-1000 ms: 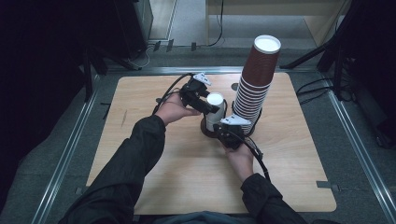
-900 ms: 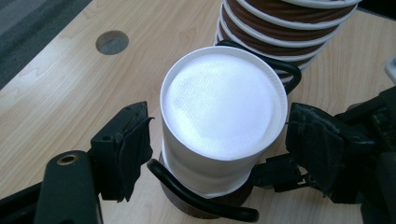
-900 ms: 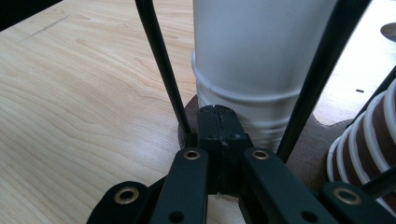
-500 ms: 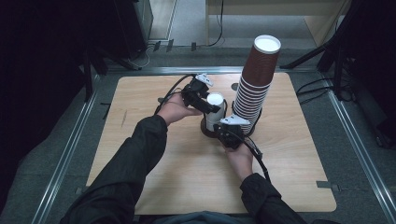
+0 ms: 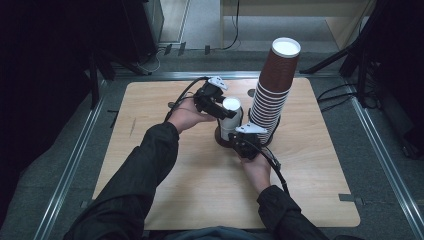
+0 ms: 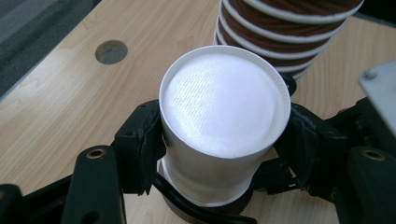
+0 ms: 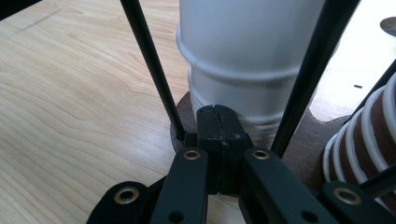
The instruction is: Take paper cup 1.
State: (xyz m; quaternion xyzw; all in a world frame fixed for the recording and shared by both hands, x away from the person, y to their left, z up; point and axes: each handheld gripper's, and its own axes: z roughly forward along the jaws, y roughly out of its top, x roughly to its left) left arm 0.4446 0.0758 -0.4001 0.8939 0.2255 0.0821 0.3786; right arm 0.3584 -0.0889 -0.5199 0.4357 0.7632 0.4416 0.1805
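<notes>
High view: left gripper (image 5: 223, 108) clamped round smooth white upturned paper cup (image 5: 231, 112), right gripper (image 5: 243, 140) low at its base, ribbed brown cup stack (image 5: 272, 92) just beyond | left gripper view: matte round cup (image 6: 223, 126) squeezed between black padded fingers (image 6: 142, 149) | right gripper view: fingers (image 7: 218, 128) pressed shut before cup (image 7: 247, 56), nothing visibly between them, wood-grain table (image 7: 79, 98).

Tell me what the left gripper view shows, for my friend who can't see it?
An upside-down white paper cup sits gripped between the two black pads of the left claw, on top of other white cups. Behind it stands a tall stack of brown cups on the wooden table, which has a round hole.
</notes>
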